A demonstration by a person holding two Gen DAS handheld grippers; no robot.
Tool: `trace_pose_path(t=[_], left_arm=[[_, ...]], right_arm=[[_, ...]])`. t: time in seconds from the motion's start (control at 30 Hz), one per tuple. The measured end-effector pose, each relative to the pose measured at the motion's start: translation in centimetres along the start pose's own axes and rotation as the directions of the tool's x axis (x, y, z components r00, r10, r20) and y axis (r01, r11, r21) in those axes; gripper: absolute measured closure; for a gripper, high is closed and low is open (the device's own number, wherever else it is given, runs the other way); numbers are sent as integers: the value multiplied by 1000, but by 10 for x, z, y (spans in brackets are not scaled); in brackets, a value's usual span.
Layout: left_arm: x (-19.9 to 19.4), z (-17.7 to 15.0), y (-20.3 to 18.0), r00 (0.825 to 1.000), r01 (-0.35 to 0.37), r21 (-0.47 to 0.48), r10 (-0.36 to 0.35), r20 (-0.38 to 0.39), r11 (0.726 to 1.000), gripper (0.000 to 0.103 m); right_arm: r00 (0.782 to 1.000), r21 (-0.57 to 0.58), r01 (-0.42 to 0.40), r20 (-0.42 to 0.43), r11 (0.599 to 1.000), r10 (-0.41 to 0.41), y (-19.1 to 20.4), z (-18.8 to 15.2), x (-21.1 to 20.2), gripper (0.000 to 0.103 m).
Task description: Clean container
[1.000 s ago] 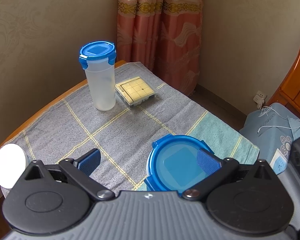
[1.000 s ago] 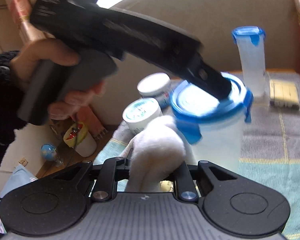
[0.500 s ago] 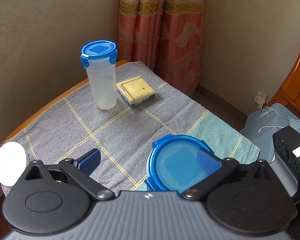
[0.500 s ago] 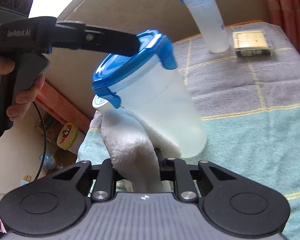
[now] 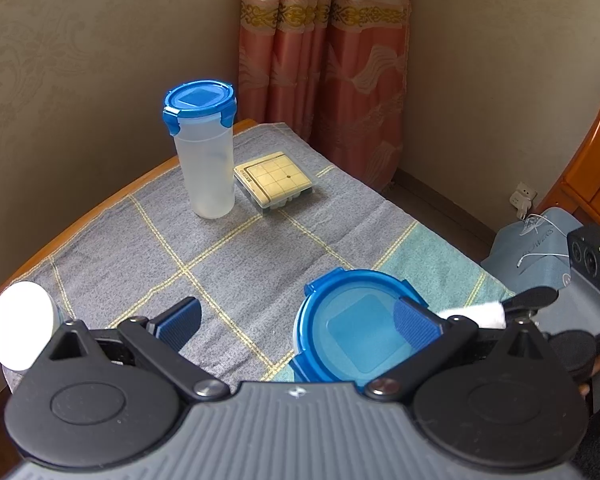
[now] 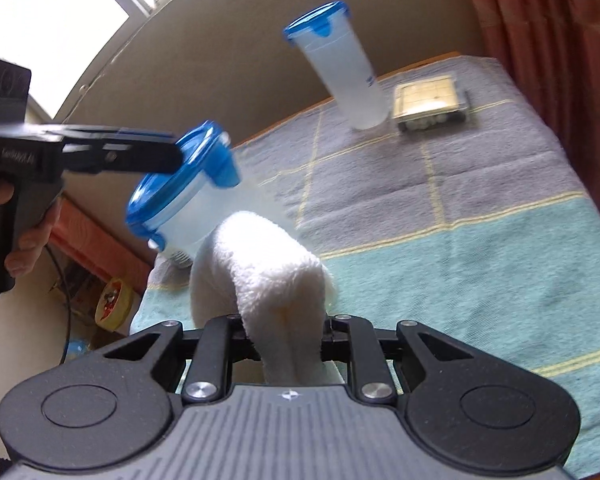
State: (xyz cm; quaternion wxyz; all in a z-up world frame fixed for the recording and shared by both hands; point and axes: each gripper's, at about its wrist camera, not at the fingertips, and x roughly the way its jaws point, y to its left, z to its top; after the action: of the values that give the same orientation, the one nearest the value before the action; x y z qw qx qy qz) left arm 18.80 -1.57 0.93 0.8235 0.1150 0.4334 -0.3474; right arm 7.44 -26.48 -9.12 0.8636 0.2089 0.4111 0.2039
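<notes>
A clear container with a blue clip lid [image 5: 352,336] stands on the checked tablecloth [image 5: 220,248]. My left gripper [image 5: 296,314] is open wide, and its right finger [image 5: 414,318] lies on top of the lid. In the right wrist view that finger [image 6: 140,154] bears down on the lid of the container [image 6: 188,208]. My right gripper [image 6: 284,320] is shut on a folded white cloth [image 6: 268,272], which touches the container's lower side wall. The cloth [image 5: 476,316] and the right gripper's tip also show at the right of the left wrist view.
A tall blue-lidded tumbler [image 5: 204,160] and a flat grid-topped box [image 5: 274,180] stand at the table's far end. A white-lidded jar [image 5: 20,324] sits at the near left corner. A grey bag [image 5: 540,240] lies on the floor to the right, below the table edge.
My right gripper has swung and rolled around the container with the cloth, which now sits lower on the wall. It has entered the left wrist view. The left gripper has stayed still.
</notes>
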Motion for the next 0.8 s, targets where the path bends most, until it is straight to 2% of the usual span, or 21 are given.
trace_pose_path(t=[0.4,0.6,0.8], left_arm=[[0,-1,0,1000,0,-1,0,-3,1000,0],[0,-1,0,1000,-1,-1,1,-3,1000,0],[0,-1,0,1000,-3,1,3,-4,1000,0]], right_arm=[[995,7,42,93,999,-43,-13,24,-9,79],[998,-56,21,54,998,-18,0,18,-1,78],[999,-119,-28,-23,992,26,14,5,7,78]])
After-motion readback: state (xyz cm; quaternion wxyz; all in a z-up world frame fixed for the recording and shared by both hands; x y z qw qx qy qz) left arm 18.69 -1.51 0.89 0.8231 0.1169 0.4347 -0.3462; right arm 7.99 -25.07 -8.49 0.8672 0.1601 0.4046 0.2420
